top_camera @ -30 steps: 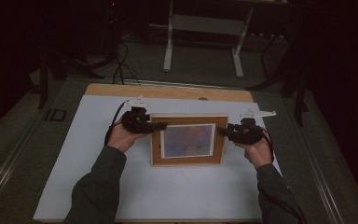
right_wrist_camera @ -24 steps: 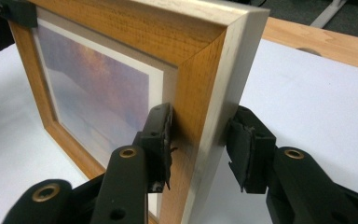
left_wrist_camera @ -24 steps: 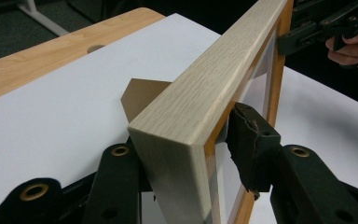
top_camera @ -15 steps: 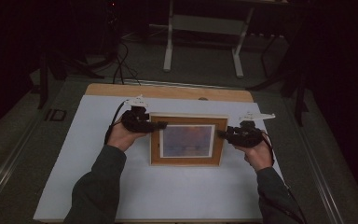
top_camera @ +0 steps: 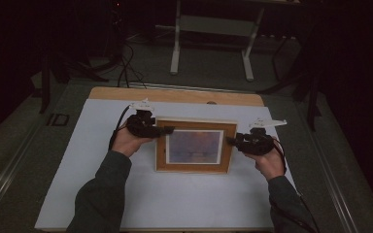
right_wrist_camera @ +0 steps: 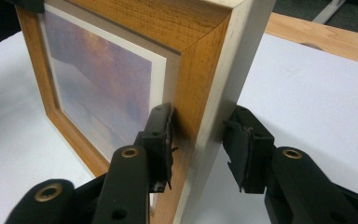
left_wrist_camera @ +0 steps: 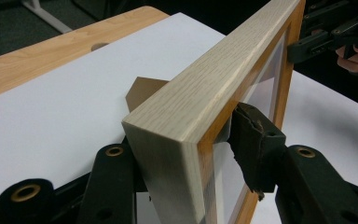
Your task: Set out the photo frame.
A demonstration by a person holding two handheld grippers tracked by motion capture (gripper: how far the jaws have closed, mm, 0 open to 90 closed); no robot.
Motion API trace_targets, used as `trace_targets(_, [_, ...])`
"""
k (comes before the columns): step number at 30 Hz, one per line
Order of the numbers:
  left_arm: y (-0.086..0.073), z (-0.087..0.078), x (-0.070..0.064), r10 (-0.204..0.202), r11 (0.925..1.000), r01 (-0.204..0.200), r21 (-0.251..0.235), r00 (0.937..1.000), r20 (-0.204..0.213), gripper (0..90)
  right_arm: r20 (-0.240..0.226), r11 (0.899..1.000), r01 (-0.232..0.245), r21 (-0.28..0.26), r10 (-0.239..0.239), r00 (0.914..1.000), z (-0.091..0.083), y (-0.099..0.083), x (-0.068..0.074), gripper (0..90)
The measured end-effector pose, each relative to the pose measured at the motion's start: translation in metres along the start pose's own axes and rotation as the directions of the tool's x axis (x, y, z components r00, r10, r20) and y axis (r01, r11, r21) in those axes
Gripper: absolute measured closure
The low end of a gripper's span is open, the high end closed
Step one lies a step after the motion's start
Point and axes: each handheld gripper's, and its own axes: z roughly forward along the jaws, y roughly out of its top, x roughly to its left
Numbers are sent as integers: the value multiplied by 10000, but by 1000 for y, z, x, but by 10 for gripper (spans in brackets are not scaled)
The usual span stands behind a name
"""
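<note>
Picture frame (top_camera: 195, 146) stands near upright on the white sheet (top_camera: 77, 194), much as half a second ago, its top now tipped slightly more toward the person; left gripper (top_camera: 161, 130) stays clamped on its left edge; right gripper (top_camera: 234, 141) pinches the right edge, one pad (right_wrist_camera: 161, 140) on the front.

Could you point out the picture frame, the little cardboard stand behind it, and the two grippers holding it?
picture frame (top_camera: 195, 167), high view, on its lower wooden rail.
cardboard stand (left_wrist_camera: 142, 89), left gripper view, on the brown flap behind the frame.
left gripper (top_camera: 167, 130), high view, at its tips on the frame's left side.
right gripper (top_camera: 232, 141), high view, at its tips on the frame's right side.
</note>
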Motion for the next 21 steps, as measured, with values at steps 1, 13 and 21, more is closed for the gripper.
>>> trace_targets(1, [0,0,0,-8,10000,8,25,10000,-2,558,-4,10000,5,7,-5,10000,0,0,0,624])
trace_targets(13, [0,-3,-5,-43,9995,48,326,9998,-171,562,-30,10000,43,-16,-43,10000,1,2,-1,624])
trace_targets(21, [-2,-3,-8,92,9988,-74,480,9993,-362,486,-5,10000,-9,-12,9,10000,1,2,0,613])
